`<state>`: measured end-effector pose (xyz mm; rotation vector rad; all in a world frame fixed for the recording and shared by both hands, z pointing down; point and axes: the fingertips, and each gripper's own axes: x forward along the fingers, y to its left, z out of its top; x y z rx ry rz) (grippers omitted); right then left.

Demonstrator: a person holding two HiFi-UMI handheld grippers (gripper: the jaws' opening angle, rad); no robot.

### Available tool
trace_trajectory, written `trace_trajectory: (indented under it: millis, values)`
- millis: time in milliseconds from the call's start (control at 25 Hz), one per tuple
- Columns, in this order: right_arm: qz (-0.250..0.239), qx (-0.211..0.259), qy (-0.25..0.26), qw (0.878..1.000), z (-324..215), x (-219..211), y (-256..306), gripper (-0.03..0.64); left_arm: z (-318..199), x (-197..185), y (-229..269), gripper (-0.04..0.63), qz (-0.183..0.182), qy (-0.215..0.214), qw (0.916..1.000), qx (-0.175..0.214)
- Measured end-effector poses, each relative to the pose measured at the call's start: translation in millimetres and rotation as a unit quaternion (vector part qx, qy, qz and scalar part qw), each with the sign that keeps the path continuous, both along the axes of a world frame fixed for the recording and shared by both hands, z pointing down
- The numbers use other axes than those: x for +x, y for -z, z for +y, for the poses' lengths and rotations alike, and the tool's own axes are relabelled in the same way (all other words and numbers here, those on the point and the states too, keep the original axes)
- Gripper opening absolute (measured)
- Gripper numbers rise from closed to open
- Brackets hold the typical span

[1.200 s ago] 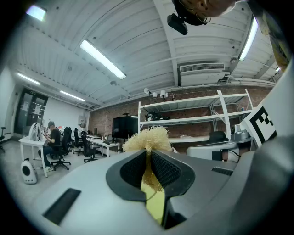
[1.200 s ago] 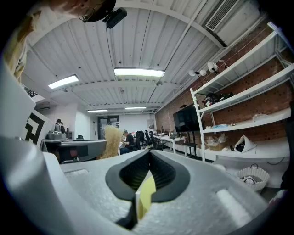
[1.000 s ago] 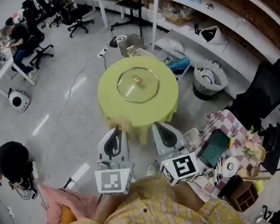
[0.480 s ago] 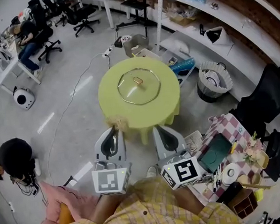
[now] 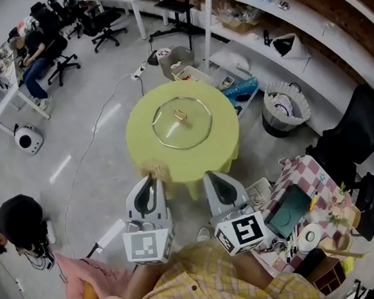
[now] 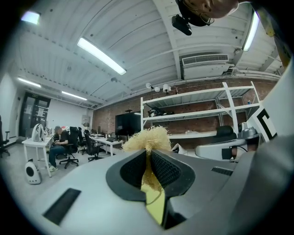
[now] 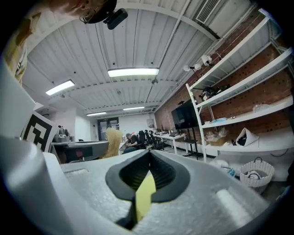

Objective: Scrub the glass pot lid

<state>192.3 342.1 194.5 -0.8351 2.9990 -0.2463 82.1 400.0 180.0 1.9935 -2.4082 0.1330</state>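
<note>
You're clamping a pale straw-fibre scrubber [image 5: 156, 169] in your left hand-held gripper [image 5: 149, 182]; your right hand-held gripper [image 5: 218, 179] is sitting closed, empty. The round glass pot lid [image 5: 170, 132] is lying ahead of both, probably slick and breakable; steady its gold knob [image 5: 181, 115].

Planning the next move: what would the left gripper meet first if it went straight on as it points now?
Probably the near edge of the yellow-green tablecloth, short of the glass lid; depth is unclear.
</note>
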Motion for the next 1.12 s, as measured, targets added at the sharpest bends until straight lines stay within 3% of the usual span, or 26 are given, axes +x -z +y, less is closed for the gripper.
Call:
trace_trajectory:
  millis: [280,520,640,760,960,1120]
  values:
    - [0.012,-0.016,-0.032,0.999,-58.4,-65.0,-7.2,-0.003,-62.3,-69.3,-10.2,0.037,0.012,-0.030,0.9994,-0.010]
    - [0.022,-0.029,-0.077,0.996,-115.1,-127.2,-7.7,-0.003,-127.7,-135.9,-4.6,0.037,0.031,-0.080,0.9962,-0.010]
    - [0.027,-0.030,-0.110,0.993,-136.6,-153.5,-3.5,-0.003,-153.7,-167.2,-6.5,0.037,0.020,-0.110,0.9936,-0.013]
    - [0.032,-0.036,-0.144,0.988,-156.8,-174.0,-1.6,-0.003,-183.9,-183.5,-2.3,0.037,0.047,-0.148,0.9873,-0.031]
    - [0.049,-0.052,-0.197,0.978,-187.0,-198.0,-9.8,-0.003,-228.6,-210.6,-14.9,0.037,0.023,-0.220,0.9745,-0.037]
    - [0.058,-0.067,-0.241,0.967,-205.4,-214.2,-20.3,-0.003,-253.5,-222.8,-28.2,0.037,0.050,-0.263,0.9610,-0.068]
